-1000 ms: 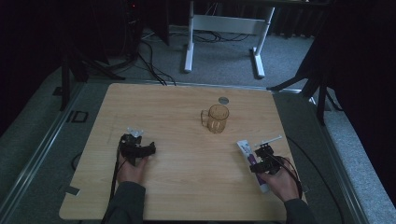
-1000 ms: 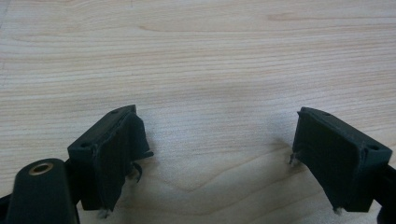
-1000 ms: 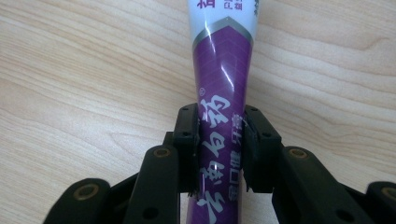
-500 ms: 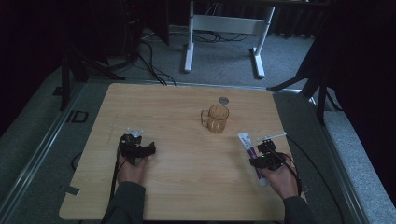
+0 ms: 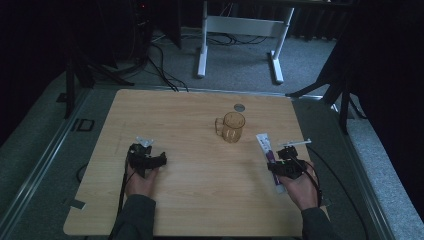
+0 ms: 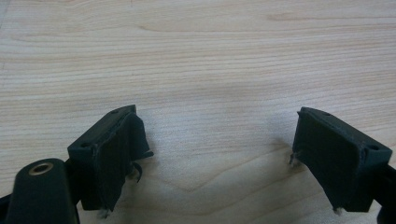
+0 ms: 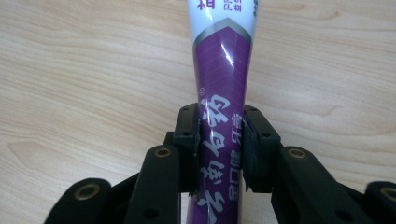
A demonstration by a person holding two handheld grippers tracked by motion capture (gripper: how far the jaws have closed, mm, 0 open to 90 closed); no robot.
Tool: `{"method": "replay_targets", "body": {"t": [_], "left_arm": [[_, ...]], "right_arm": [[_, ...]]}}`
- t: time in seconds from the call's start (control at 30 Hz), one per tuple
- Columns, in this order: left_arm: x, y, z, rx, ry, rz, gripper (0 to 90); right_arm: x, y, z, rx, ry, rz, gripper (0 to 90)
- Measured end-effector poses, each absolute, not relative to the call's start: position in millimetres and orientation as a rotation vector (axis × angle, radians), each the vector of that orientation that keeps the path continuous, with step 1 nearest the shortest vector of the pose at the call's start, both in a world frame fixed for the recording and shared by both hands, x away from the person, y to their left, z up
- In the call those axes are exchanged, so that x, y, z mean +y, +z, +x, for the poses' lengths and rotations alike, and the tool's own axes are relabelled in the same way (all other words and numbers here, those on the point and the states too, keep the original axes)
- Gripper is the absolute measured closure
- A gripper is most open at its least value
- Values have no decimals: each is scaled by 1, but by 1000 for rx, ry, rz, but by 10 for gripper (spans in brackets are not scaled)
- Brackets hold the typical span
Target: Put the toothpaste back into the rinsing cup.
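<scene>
While one gripper (image 7: pixel 220 133) clamps one tube (image 7: pixel 223 88), one mug (image 5: pixel 233 127) stands apart.

Left gripper (image 6: pixel 219 158): black two-jaw frame, dark worn pads, brass-ringed screw hole, black cable.
Right gripper (image 7: pixel 221 149): black, brass-ringed screw holes on both arms, black cable.
Sleeves (image 5: pixel 132 220): dark grey, both forearms.

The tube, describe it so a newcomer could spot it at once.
On the wooden table, look near the right edge, just right of the amber mug. The tube lies flat there, its lower part pinched by the right gripper. It alone is purple and white, with printed lettering.
</scene>
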State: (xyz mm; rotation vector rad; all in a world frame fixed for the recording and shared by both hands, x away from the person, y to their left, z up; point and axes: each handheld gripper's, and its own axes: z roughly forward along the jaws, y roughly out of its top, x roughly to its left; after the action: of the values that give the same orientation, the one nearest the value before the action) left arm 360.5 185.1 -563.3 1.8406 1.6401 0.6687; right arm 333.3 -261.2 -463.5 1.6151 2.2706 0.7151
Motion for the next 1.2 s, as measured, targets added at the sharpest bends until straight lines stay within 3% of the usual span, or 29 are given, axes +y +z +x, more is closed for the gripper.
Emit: {"method": "replay_targets", "body": {"t": [1.2], "left_arm": [[185,-563,360,1639,669,1841,147]], "right_arm": [[-245,-444,344,2180,874,1560,711]]}}
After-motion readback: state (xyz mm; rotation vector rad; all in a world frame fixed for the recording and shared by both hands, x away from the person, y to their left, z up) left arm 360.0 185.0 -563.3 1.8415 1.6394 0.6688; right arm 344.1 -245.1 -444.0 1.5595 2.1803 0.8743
